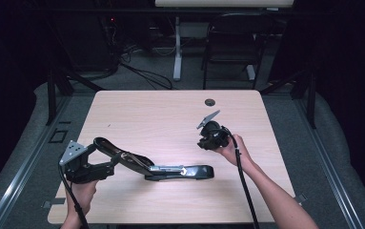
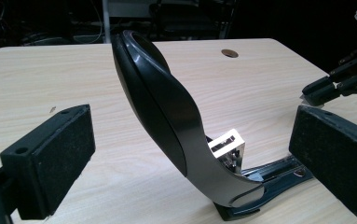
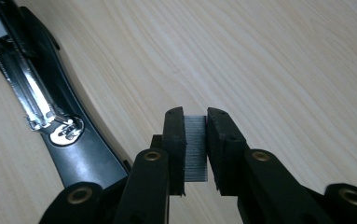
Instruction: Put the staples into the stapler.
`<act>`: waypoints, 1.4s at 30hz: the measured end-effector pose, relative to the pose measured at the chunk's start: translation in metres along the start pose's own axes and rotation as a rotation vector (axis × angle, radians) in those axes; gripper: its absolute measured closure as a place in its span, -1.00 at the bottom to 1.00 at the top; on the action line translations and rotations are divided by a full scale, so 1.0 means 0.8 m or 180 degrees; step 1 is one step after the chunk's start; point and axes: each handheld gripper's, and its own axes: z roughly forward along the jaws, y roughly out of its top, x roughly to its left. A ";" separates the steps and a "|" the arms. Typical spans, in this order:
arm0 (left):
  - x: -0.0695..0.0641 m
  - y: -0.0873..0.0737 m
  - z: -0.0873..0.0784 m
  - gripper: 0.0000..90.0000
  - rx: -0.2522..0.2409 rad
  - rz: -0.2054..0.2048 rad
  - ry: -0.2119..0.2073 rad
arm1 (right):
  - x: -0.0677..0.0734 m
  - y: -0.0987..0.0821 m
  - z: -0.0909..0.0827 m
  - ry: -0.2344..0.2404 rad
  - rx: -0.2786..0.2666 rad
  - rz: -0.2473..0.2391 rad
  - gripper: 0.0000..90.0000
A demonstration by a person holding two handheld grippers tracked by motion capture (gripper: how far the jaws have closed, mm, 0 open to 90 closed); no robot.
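Note:
A black stapler (image 1: 170, 171) lies swung open on the wooden table (image 1: 161, 109). Its lid (image 2: 157, 107) tilts up and its metal staple channel (image 3: 22, 88) lies bare along the base (image 3: 78, 144). My left gripper (image 1: 113, 162) stands open at the front left. Its pads (image 2: 55, 158) flank the raised lid without touching it. My right gripper (image 1: 205, 142) hovers right of the stapler, a little above the table, and comes in at the right edge (image 2: 334, 86) of the left gripper view. That right gripper (image 3: 195, 140) is shut on a grey strip of staples (image 3: 195, 158).
A round cable hole (image 1: 210, 102) sits near the table's far edge. Beyond the table are a black chair (image 1: 232, 43), a white desk leg (image 1: 177, 47) and cables on the floor. Bare tabletop stretches behind the stapler and to the far left.

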 end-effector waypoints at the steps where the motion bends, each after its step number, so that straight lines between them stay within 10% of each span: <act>1: 0.000 0.000 0.000 -0.99 -0.0013 -0.0005 0.0002 | 0.002 0.001 0.000 0.0017 -0.0018 -0.0013 0.74; 19: -0.003 0.006 -0.007 -0.59 -0.0261 -0.0015 0.0084 | 0.030 0.020 -0.005 0.0234 -0.0131 -0.0245 0.74; 33: -0.004 0.004 -0.010 0.28 -0.0386 -0.0044 0.0321 | 0.056 0.033 -0.005 0.0547 -0.0250 -0.0438 0.74; 42: -0.005 0.006 -0.007 0.33 -0.0386 -0.0088 0.0347 | 0.066 0.040 -0.002 0.0713 -0.0277 -0.0573 0.74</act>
